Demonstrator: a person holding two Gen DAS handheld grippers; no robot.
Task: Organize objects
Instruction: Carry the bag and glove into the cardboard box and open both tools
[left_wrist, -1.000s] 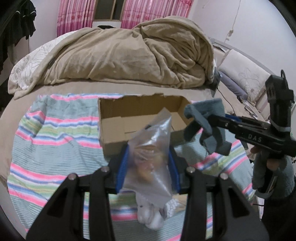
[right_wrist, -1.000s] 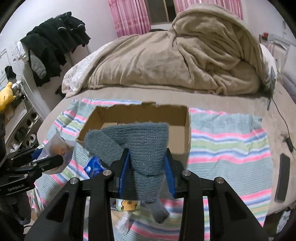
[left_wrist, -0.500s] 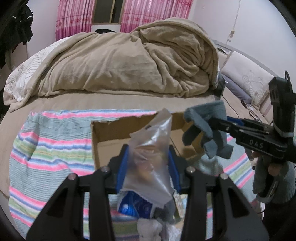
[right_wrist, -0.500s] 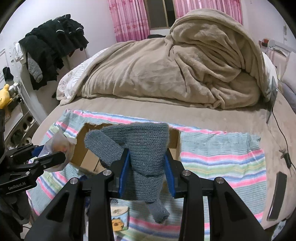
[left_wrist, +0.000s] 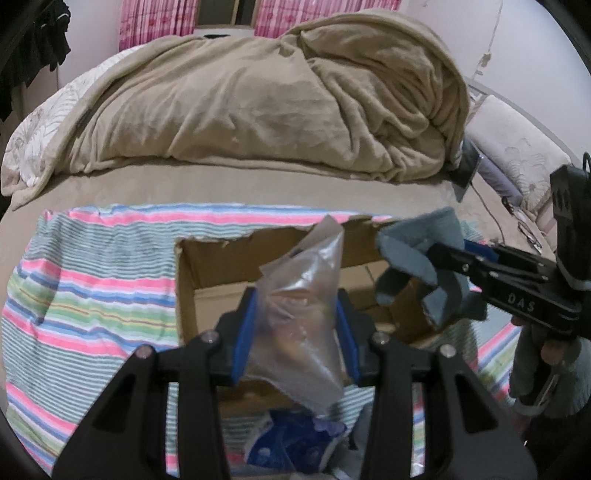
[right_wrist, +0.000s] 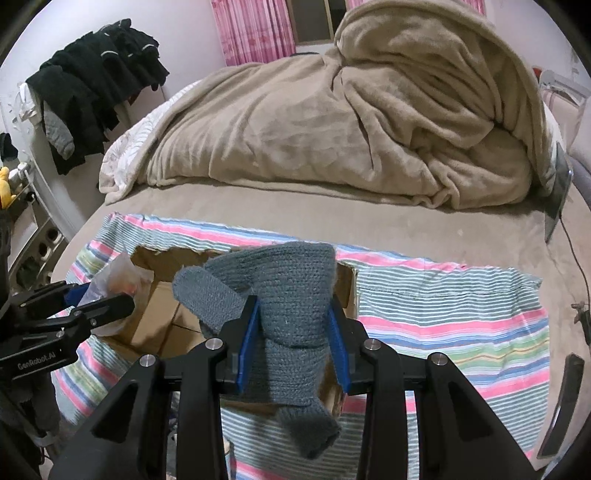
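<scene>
An open cardboard box (left_wrist: 221, 273) (right_wrist: 159, 295) lies on a striped cloth on the bed. My left gripper (left_wrist: 295, 332) is shut on a clear plastic bag (left_wrist: 303, 314) with something pale brown inside, held over the box's near wall. It shows at the left of the right wrist view (right_wrist: 110, 299). My right gripper (right_wrist: 291, 339) is shut on a grey knitted glove (right_wrist: 291, 291), held above the box's right part. The glove (left_wrist: 417, 258) hangs from that gripper (left_wrist: 443, 273) at the right of the left wrist view.
A blue packet (left_wrist: 291, 446) and other small items lie on the striped cloth (left_wrist: 92, 280) (right_wrist: 443, 317) just before the box. A heaped beige blanket (left_wrist: 258, 103) fills the back of the bed. Dark clothes (right_wrist: 96, 81) hang at the left. A phone (right_wrist: 561, 398) lies at the right edge.
Both grippers have moved forward with their loads. The box has come nearer in both views, and the bag and the glove now hang over it.
</scene>
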